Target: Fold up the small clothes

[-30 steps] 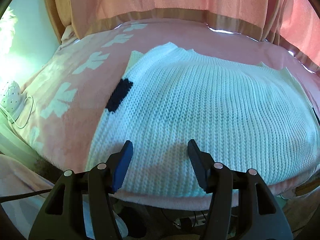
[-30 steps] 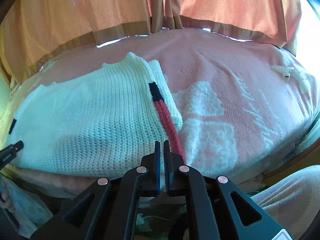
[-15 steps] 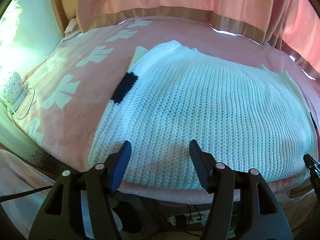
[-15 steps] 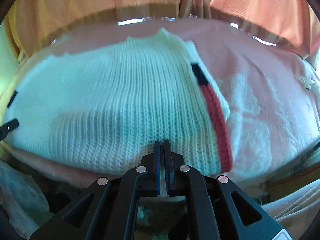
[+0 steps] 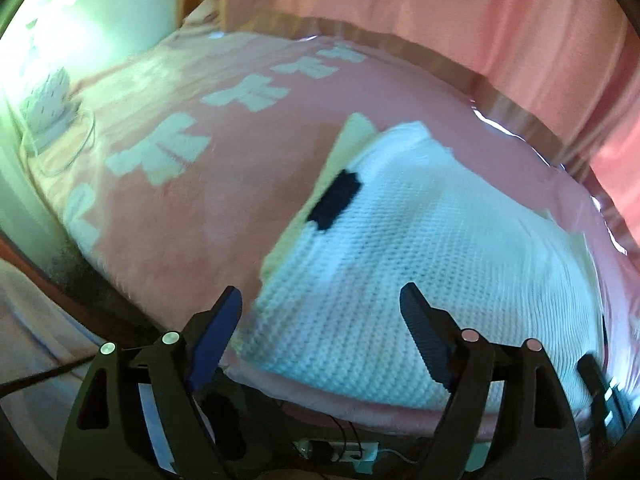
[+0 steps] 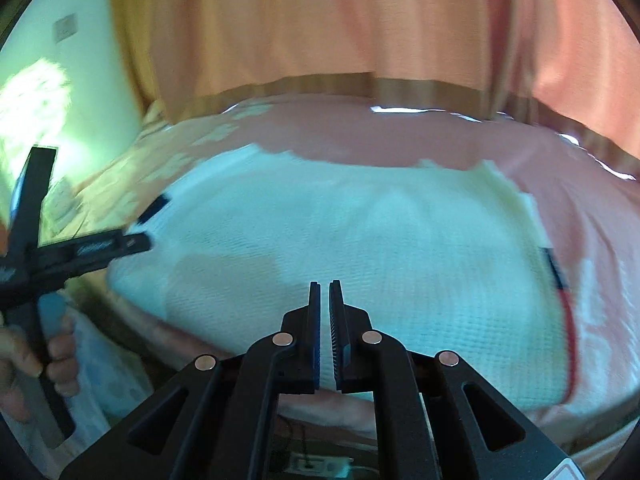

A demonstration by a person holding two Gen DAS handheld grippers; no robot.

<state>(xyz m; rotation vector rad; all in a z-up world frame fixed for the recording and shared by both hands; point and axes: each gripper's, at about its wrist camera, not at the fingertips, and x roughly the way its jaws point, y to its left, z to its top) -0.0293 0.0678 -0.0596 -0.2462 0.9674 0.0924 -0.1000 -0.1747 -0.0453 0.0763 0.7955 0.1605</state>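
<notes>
A white knit sweater [image 5: 420,248] lies folded flat on the pink blanket [image 5: 248,184], with a black patch [image 5: 336,200] on its left edge. My left gripper [image 5: 320,292] hovers over the sweater's near left corner; its jaws are opening and hold nothing. In the right wrist view the sweater [image 6: 360,232] fills the middle, a red and black stripe [image 6: 570,320] running down its right edge. My right gripper [image 6: 324,285] is shut and empty above the near hem. The left gripper's finger [image 6: 100,246] shows at the left, held by a hand [image 6: 52,356].
Peach curtains [image 6: 320,32] hang behind the bed. A white dotted object with a cable [image 5: 48,100] sits at the blanket's far left. A power strip [image 5: 340,450] lies on the floor below the near bed edge [image 5: 360,404].
The left jaws have spread wider and that gripper has shifted left toward the sweater's corner. The right gripper has swung left from the striped edge to the middle of the hem.
</notes>
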